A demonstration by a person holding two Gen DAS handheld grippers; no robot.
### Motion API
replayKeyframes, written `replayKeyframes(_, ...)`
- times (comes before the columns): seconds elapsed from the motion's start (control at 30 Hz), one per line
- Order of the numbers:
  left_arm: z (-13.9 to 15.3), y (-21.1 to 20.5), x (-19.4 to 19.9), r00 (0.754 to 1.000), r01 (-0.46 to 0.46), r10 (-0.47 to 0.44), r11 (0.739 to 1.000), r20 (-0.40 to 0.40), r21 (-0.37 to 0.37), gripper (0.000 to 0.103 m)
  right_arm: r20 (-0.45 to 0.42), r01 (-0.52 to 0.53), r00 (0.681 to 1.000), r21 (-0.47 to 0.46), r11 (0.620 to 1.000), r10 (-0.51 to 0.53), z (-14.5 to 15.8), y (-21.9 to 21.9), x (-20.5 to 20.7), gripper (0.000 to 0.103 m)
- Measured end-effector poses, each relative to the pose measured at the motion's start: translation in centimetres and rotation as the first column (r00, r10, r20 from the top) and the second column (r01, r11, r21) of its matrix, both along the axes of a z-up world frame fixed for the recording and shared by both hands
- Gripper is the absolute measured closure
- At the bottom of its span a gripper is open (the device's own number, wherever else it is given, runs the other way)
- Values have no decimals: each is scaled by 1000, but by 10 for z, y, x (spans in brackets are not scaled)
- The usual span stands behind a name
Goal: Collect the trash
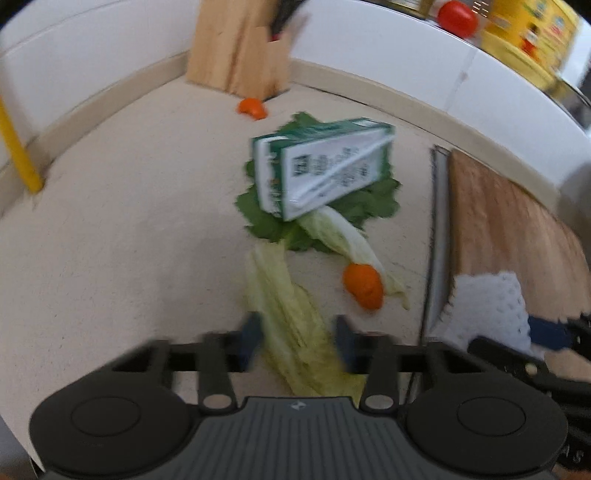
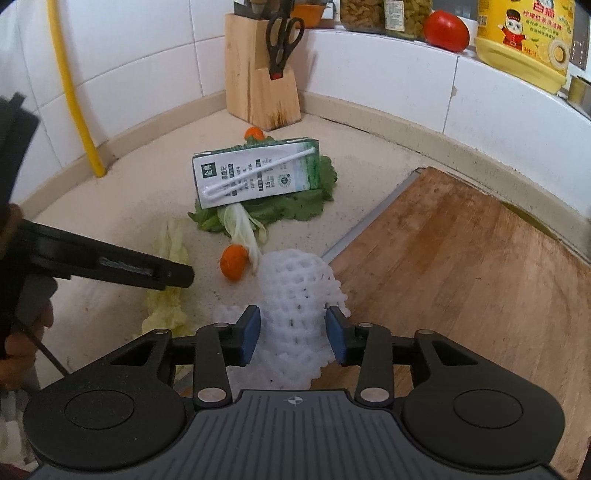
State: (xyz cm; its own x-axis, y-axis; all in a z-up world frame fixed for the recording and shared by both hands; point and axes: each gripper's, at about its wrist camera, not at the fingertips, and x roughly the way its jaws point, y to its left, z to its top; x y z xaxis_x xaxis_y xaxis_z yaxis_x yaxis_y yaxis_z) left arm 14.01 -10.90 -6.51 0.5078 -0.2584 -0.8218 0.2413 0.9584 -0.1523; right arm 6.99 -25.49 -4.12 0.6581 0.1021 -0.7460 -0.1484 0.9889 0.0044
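My left gripper is open over the counter, its fingers either side of a pale cabbage leaf that lies flat. Beyond it lie a piece of orange peel, a white-stemmed leaf and a green-and-white milk carton on a dark green leaf. A second peel sits by the knife block. My right gripper is shut on a white foam fruit net at the cutting board's near corner, and the net is pinched narrow between the pads. The carton has a straw on its face.
A wooden cutting board fills the right side. A knife block with scissors stands in the back corner beside a yellow pipe. On the ledge sit a tomato and a yellow bottle. A hand holds the left gripper.
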Motion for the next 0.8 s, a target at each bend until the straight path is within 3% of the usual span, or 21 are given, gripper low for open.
replayKeyframes(0.07,0,-1,-5,999,45,-45,999,-12,-13,95,2,6,1000,-1,1000,-6,-1,-1,-2,65)
replayKeyframes(0.2,2,11,-13,998,62,-63,997,-30,-42,97,-2,25,1000,17,1000,-25,4,-4,-7,75)
replayKeyframes(0.4,13,35,-29,999,47,-49,994,-17,-98,99,16,22,1000,100,995,-24,20,-4,-16,76)
replayKeyframes(0.8,35,99,-48,996,-75,83,985,42,-157,102,52,-105,994,101,989,100,41,48,-8,77)
